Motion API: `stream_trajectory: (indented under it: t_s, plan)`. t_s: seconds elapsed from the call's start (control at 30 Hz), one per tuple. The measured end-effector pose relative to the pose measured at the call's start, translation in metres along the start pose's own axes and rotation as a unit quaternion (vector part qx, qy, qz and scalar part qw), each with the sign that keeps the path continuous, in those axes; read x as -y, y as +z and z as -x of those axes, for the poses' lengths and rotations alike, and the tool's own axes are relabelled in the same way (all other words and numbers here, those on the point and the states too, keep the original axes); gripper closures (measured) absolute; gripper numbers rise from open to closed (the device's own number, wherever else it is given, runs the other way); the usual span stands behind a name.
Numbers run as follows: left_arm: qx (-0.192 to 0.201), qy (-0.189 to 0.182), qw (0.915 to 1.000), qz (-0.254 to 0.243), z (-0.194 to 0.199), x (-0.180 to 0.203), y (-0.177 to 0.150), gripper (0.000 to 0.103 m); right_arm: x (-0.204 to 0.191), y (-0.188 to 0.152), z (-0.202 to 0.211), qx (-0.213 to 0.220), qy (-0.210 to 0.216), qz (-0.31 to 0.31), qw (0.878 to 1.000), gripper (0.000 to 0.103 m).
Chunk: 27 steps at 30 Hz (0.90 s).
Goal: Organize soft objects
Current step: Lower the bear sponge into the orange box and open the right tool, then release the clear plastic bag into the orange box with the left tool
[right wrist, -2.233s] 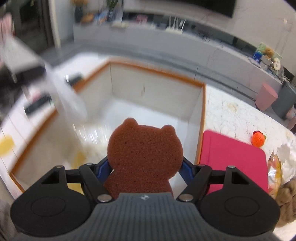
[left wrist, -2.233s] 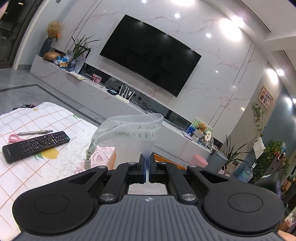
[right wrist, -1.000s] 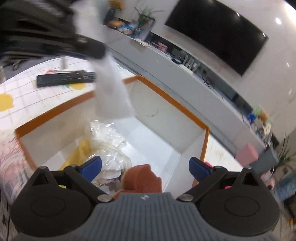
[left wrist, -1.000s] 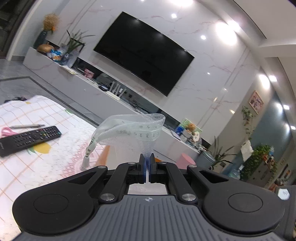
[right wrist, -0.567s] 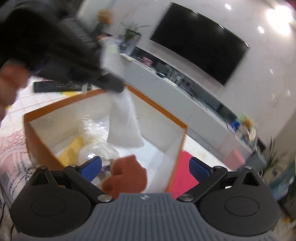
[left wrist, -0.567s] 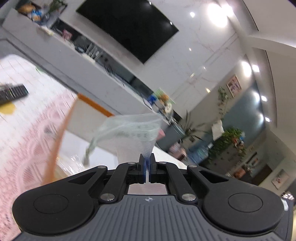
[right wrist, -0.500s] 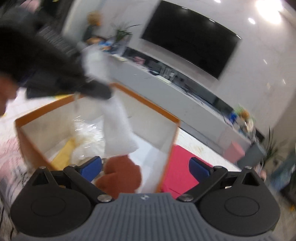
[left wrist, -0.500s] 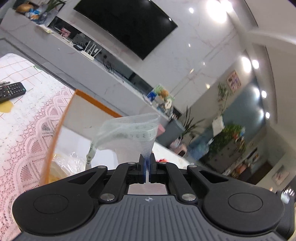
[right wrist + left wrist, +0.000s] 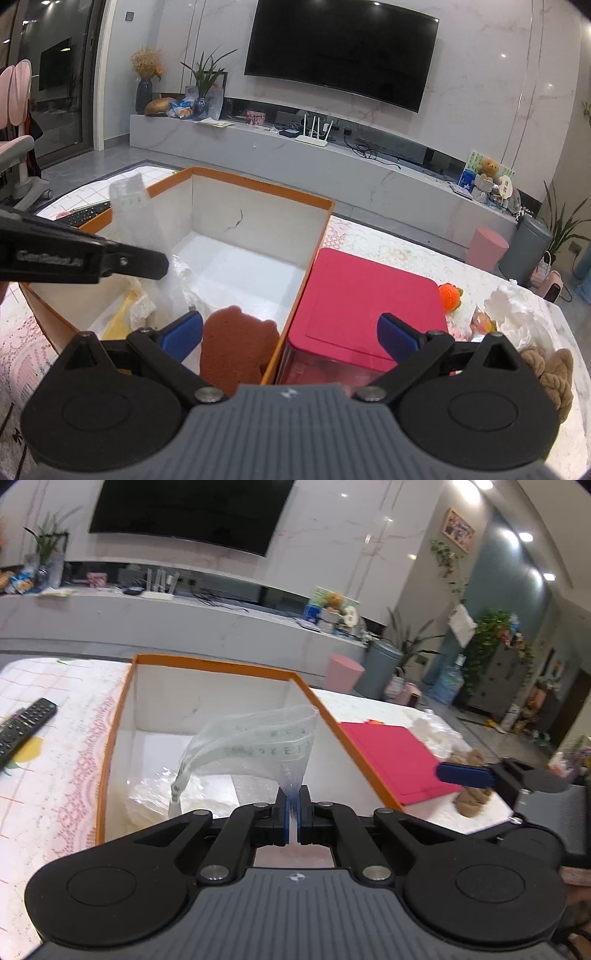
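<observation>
The orange-rimmed box (image 9: 236, 229) stands open on the table, its inner walls white. Inside the box, toward its left near corner, lies crumpled clear plastic wrap (image 9: 173, 291) with a yellow item (image 9: 118, 317) beside it; the nature of the yellow item cannot be told. A brown bear-shaped sponge (image 9: 236, 347) rests in the box against its right wall, at the near end. The left gripper (image 9: 293, 805) has its jaws pressed together, pinching the lower edge of a translucent mesh bag (image 9: 258, 746), which hangs above the box interior, over the plastic wrap. The right gripper (image 9: 290, 332) has its jaws spread wide with nothing between the pads; it is positioned above the right wall of the box, with the sponge below its left finger. Just to the right of the box, touching or nearly touching its wall, lies a pink case (image 9: 369, 302) with a flat lid. Further right of the box are a small orange knitted toy (image 9: 450, 295), white crumpled material (image 9: 513, 314) and a tan plush item (image 9: 550, 373). To the left of the box, a black remote control (image 9: 22, 725) lies on the patterned tablecloth (image 9: 44, 782)
</observation>
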<state>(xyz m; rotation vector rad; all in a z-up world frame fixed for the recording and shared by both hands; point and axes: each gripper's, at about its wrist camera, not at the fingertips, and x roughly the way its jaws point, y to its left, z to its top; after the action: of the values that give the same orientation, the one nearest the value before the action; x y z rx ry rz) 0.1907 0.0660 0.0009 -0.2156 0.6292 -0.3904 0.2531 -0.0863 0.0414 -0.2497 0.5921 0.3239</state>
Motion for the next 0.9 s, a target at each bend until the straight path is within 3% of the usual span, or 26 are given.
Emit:
stream_trajectory:
  t_s: [0.17,0.47,0.53,0.57,0.6,0.63,0.67,0.77,0.9]
  plan:
    - [0.005,-0.047,0.9985,0.028,0.011,-0.01,0.004,0.101,0.004,-0.002,0.003,-0.005,0.002,-0.018,1.0,0.004]
    - [-0.053,0.001,0.9985,0.015,-0.031,0.01,0.005,0.097,0.01,-0.006,-0.003,-0.021,0.008,-0.067,0.997,0.004]
    - [-0.051,0.023,0.9983,0.019,-0.036,0.013,0.003,0.071,0.009,-0.006,-0.005,-0.023,0.002,-0.067,0.998,0.004]
    - [-0.045,0.036,0.9981,0.019,-0.036,0.015,0.002,0.067,0.009,-0.006,-0.006,-0.023,0.0,-0.064,0.998,0.004]
    - [-0.035,0.052,0.9979,0.018,-0.035,0.015,0.0,0.055,0.008,-0.006,-0.006,-0.023,-0.002,-0.063,0.998,0.005]
    - [-0.018,0.067,0.9975,0.015,-0.033,0.016,-0.001,0.033,0.01,-0.007,-0.007,-0.023,-0.01,-0.063,0.998,0.005]
    - [0.005,0.081,0.9966,0.011,-0.031,0.017,-0.002,0.025,0.01,-0.008,-0.007,-0.024,-0.015,-0.064,0.998,0.004]
    - [0.046,0.102,0.9937,0.002,-0.022,0.018,-0.001,0.02,0.012,-0.009,-0.006,-0.022,-0.008,-0.07,0.997,0.004]
    - [0.076,0.099,0.9912,0.045,-0.012,0.01,-0.001,0.015,0.012,-0.009,-0.005,-0.022,-0.007,-0.068,0.997,0.004]
